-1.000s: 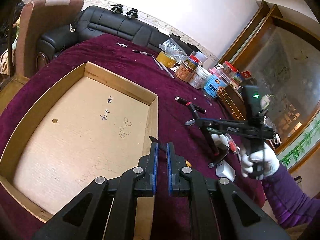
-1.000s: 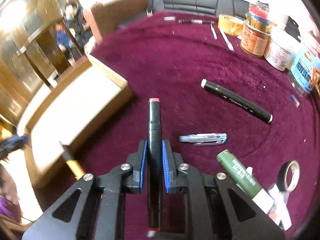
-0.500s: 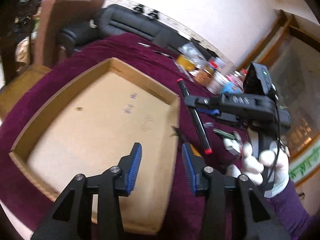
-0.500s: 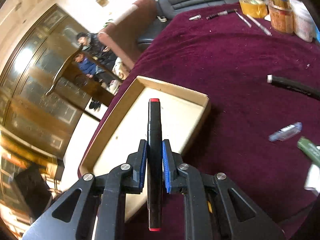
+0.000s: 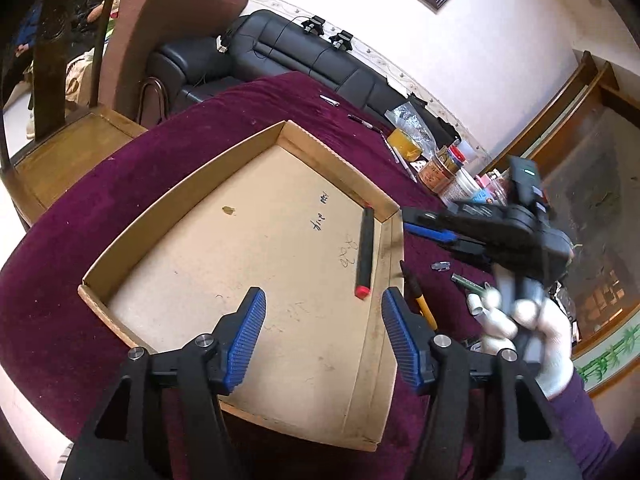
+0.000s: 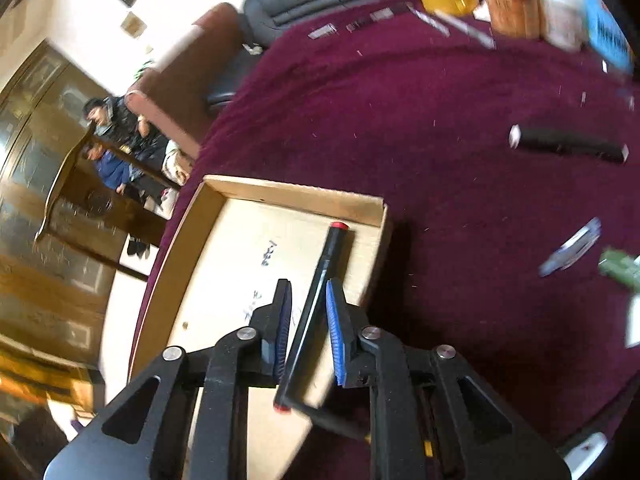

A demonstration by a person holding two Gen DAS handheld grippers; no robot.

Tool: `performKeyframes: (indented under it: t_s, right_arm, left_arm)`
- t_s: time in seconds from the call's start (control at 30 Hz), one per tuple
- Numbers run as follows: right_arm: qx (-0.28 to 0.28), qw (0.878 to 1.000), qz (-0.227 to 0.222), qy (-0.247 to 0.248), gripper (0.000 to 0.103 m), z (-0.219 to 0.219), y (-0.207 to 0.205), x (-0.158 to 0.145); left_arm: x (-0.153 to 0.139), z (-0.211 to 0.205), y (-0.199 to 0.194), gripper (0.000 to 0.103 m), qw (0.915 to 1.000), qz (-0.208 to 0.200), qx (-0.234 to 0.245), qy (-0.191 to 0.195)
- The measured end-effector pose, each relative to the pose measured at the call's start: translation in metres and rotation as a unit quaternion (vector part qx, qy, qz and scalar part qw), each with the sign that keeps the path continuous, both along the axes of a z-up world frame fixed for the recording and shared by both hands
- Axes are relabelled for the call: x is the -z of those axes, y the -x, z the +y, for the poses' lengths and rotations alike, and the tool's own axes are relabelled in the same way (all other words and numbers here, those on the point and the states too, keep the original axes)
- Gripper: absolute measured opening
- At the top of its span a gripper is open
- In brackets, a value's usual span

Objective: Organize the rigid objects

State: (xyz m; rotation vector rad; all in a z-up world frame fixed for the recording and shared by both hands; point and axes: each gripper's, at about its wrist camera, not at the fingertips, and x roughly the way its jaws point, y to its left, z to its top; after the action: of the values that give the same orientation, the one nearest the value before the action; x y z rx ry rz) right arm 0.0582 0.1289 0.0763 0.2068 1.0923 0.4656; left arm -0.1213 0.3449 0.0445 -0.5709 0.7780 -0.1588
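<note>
Left wrist view shows the left hand-held gripper [image 5: 323, 328] spread wide, its ribbed blue pads empty, above a shallow cardboard tray [image 5: 168, 220] with low folded walls and a matte tan floor bearing dark handwritten scribbles too small to read. A black cylindrical marker [image 5: 365, 252] with red end caps lies flat on the tray floor, close to the tray's right wall. The tray sits on a worktop [image 5: 120, 176] covered in plush burgundy cloth. The right hand-held gripper [image 5: 424, 230], gripped by a white-gloved hand [image 5: 520, 328], hangs blurred beside the tray's right wall. From the right wrist view, the right hand-held gripper [image 6: 307, 320] has its blue pads parted, the marker [image 6: 320, 304] lying between them, apparently free of both. Another black marker [image 6: 568, 148] with white ends lies well apart on the cloth.
</note>
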Motion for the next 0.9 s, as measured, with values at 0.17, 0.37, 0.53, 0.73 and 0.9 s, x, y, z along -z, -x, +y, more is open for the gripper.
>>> performKeyframes:
  t_s: [0.17, 0.37, 0.53, 0.73, 0.9]
  right_arm:
    - [-0.125, 0.988, -0.051, 0.079, 0.042, -0.008, 0.042, -0.010]
    - [-0.197, 0.959, -0.085, 0.182, 0.042, 0.010, 0.071, 0.025]
    - [-0.194, 0.959, -0.097, 0.181, 0.025, 0.004, 0.070, 0.046]
    - [-0.151, 0.982, -0.066, 0.090, 0.006, -0.020, 0.062, 0.027]
    - [-0.108, 0.992, 0.006, -0.069, 0.006, -0.037, 0.040, 0.005]
  left_arm:
    - [-0.003, 0.001, -0.001, 0.063, 0.9998, -0.016, -0.003, 0.007]
    - [-0.005, -0.010, -0.009, 0.065, 0.9999, -0.012, 0.007, 0.007]
    - [-0.008, -0.021, -0.005, 0.065, 0.9998, -0.008, 0.018, -0.006]
    - [-0.012, -0.016, -0.007, 0.066, 0.9999, -0.012, -0.003, -0.003]
    - [-0.003, -0.018, -0.016, 0.066, 0.9999, -0.004, 0.003, 0.014]
